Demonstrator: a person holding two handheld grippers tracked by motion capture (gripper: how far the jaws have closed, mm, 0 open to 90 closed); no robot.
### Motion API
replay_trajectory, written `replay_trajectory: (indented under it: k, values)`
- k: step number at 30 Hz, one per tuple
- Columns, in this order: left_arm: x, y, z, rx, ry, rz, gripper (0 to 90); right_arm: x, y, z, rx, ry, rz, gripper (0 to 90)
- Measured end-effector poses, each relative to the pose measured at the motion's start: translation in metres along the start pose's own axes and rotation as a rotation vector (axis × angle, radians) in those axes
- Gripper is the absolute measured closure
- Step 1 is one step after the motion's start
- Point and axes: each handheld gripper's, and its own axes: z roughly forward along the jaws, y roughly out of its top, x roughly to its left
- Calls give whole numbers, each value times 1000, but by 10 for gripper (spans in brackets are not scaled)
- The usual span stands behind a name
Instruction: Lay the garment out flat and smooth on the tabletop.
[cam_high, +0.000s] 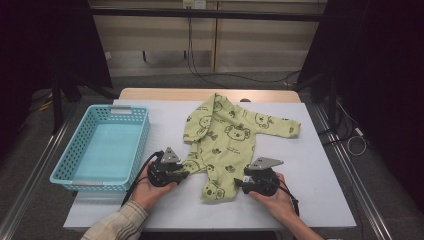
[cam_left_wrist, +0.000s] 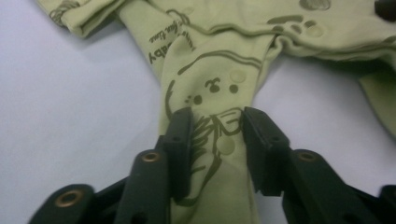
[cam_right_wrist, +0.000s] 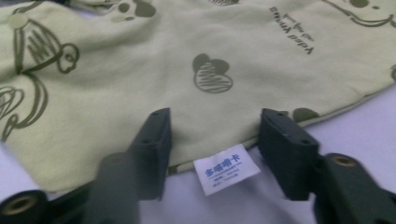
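Garment (cam_high: 227, 137), a yellow-green baby romper printed with dark bear faces, is lying spread on the white table (cam_high: 310, 165) at the centre of the high view, its sleeve reaching toward the right of the frame and its legs pointing toward the bottom. A light blue basket (cam_high: 80, 172) is sitting at the left of the frame, apart from the garment. The left gripper (cam_high: 181, 172), held in the person's left hand (cam_high: 147, 192), is lying at the lower left edge of the romper; in the left gripper view (cam_left_wrist: 214, 140) its jaws are standing apart with a narrow leg of the cloth running between them, the fabric touching both inner faces but not visibly pinched flat. The right gripper (cam_high: 241, 182), held in the right hand (cam_high: 277, 197), is lying at the lower right edge of the romper. In the right gripper view (cam_right_wrist: 215, 137) its jaws are spread wide, straddling the hem, and a small white label (cam_right_wrist: 226, 173) with blue print is sticking out from the hem between them onto the bare table.
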Motion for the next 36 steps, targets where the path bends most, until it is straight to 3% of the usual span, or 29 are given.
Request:
replay_trajectory:
  k: [5, 6, 8, 14, 16, 17, 23, 24, 25, 27, 29, 30, 31, 33, 35, 36]
  values:
    - [3, 0, -1, -12, -26, 0, 755, -7, 0, -1, -8, -3, 34, 828]
    - [2, 0, -2, -10, -39, 21, 761, -9, 0, 0, -11, 13, 42, 856]
    - [0, 0, -2, -11, -42, 8, 767, -10, 1, 0, -8, 20, 63, 878]
    - [-7, 1, -7, -34, -100, -5, 770, -19, -1, -8, -14, 36, 118, 886]
    - [-11, 2, -9, -15, -110, 1, 770, -21, -3, -14, -22, 29, 125, 886]
    - [-14, 1, -8, -31, -112, -3, 770, -23, -3, -17, -27, 30, 132, 886]
    - [-31, 3, -8, -21, -181, 6, 769, -32, -10, -35, -57, 19, 144, 885]
    - [-33, 3, -7, -39, -230, -16, 769, -32, -11, -37, -54, 23, 157, 885]
    - [-37, 2, -7, -46, -241, -40, 769, -33, -12, -39, -60, 22, 154, 885]
    - [-42, 4, -9, -18, -218, -14, 769, -34, -14, -43, -63, 22, 161, 885]
    - [-45, 4, -9, -18, -224, 16, 769, -35, -16, -47, -65, 21, 165, 885]
    - [-47, 3, -8, -35, -264, -2, 769, -36, -17, -49, -63, 17, 163, 885]
    - [-50, 4, -10, -18, -254, -8, 769, -36, -18, -50, -67, 16, 164, 885]
    - [-53, 3, -9, -30, -284, -2, 768, -37, -20, -53, -67, 7, 155, 885]
    - [-58, 4, -9, -20, -269, 3, 768, -38, -22, -56, -61, 7, 163, 885]
    - [-61, 4, -9, -19, -285, -7, 767, -39, -23, -57, -64, 2, 158, 885]
